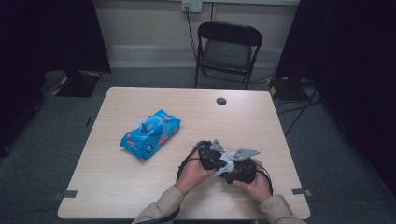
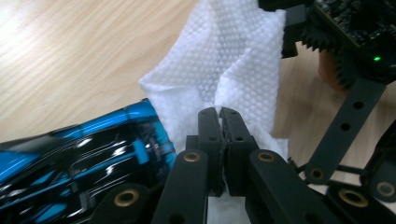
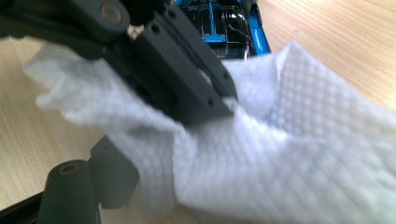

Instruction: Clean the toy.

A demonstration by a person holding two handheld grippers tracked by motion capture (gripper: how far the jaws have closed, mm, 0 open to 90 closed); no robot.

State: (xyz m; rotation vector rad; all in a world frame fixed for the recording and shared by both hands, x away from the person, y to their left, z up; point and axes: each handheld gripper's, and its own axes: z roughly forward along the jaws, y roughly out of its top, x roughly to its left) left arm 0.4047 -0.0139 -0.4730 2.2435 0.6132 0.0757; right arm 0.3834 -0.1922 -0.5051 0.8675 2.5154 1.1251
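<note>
High view: a white wipe is held just above the table between the two claws, near the front edge. The left claw is clenched on a fold of it; whether the right claw grips it cannot be told. If the claws are pulled apart sharply, the thin sheet may be torn or slipped free. A blue wipe pack lies well apart, another sheet poking from its opening.
</note>
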